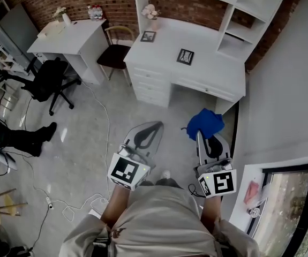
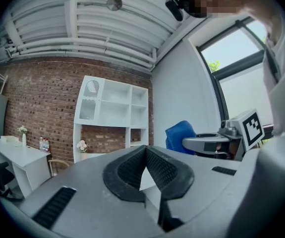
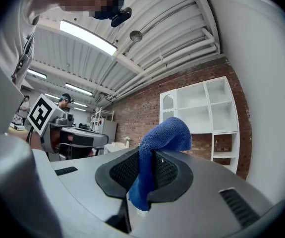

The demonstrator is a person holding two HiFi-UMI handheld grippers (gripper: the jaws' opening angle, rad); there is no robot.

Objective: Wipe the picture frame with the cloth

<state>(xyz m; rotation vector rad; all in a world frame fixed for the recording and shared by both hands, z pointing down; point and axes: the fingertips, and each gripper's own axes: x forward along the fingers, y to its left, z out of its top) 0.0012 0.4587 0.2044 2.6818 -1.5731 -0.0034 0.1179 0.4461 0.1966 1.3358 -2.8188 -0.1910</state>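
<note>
1 cloth (image 3: 162,133) clamped, frame (image 1: 185,57) head view only

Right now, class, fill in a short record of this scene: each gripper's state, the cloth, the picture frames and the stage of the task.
Left gripper: jaws together, nothing between them
Right gripper: shut on the blue microfibre cloth
Frames: a dark rectangular frame and a smaller dark frame, apart, on the white desk with drawers
Stage: wiping not begun; both grippers held short of the desk
</note>
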